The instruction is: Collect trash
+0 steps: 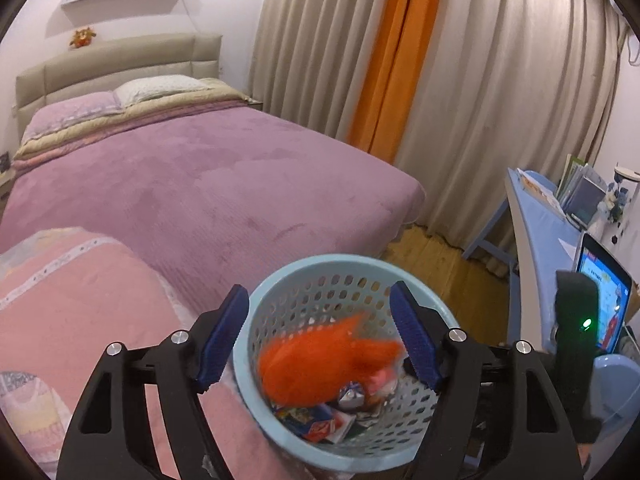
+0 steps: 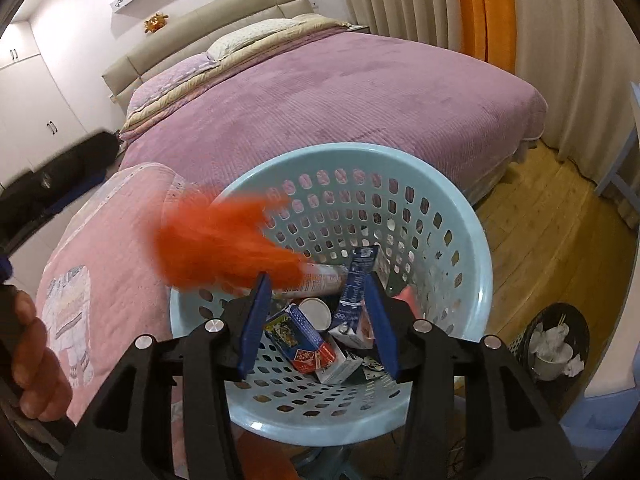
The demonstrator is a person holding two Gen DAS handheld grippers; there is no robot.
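Note:
A light blue perforated basket (image 1: pixel 280 280) (image 2: pixel 460 208) stands beside the bed and holds several cartons and wrappers (image 2: pixel 308 344). A blurred orange wrapper (image 1: pixel 320 360) (image 2: pixel 224 244) is in the air over the basket, free of both grippers. My left gripper (image 1: pixel 320 336) is open above the basket, its blue pads (image 1: pixel 224 336) wide apart. My right gripper (image 2: pixel 316 320) is open and empty just over the basket's near rim, looking down at the trash inside.
A bed with a purple cover (image 1: pixel 200 176) fills the left and back. A pink folded quilt (image 1: pixel 72 304) lies near. Curtains (image 1: pixel 500 100), a blue desk (image 1: pixel 536 216) with a tablet (image 1: pixel 604 304), and a dark bin (image 2: pixel 556 344) with paper stand to the right.

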